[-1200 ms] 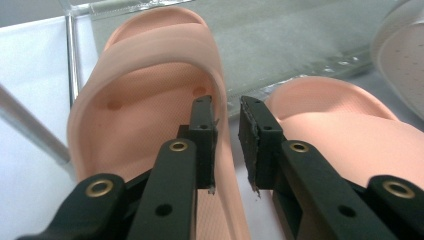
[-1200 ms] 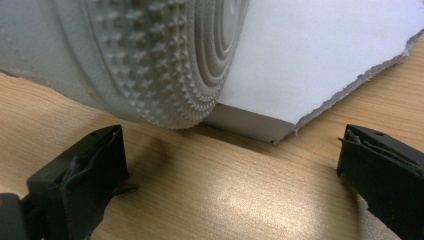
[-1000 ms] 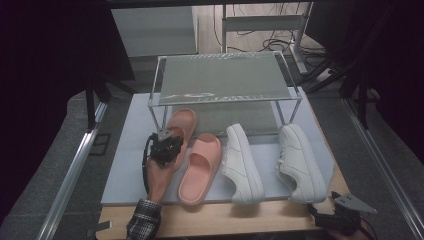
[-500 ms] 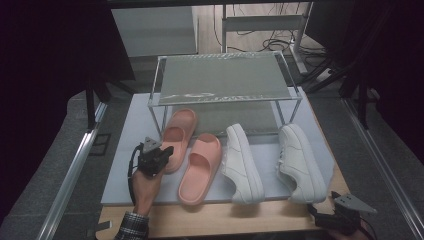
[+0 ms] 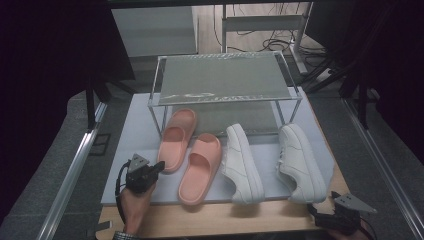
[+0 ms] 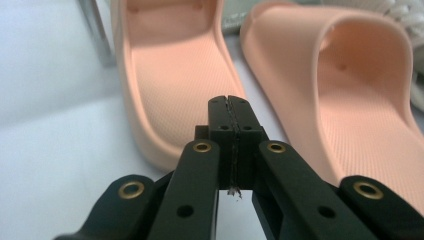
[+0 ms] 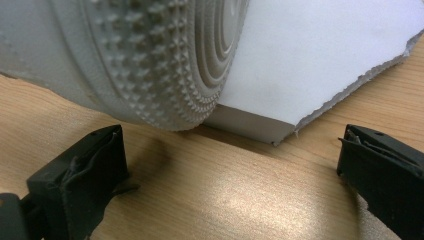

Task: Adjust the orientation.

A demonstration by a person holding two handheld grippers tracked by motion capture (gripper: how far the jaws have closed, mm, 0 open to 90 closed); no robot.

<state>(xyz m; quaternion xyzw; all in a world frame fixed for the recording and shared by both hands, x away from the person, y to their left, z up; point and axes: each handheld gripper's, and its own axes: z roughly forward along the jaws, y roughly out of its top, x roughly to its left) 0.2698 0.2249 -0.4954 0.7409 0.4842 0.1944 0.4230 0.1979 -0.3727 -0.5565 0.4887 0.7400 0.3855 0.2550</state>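
just beyond the clenched, empty left claw (image 6: pixel 231 107) — the left pink slipper (image 6: pixel 170 75), heel nearest

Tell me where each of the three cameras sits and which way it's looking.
High view: above the table's near edge, looking forward and down on the rack; a hand and forearm show.
Left gripper view: on the left gripper, jaws shut, facing the pink slide.
Right gripper view: on the open right gripper, low, facing the white sneaker.
Shared: both slides, high and left views.
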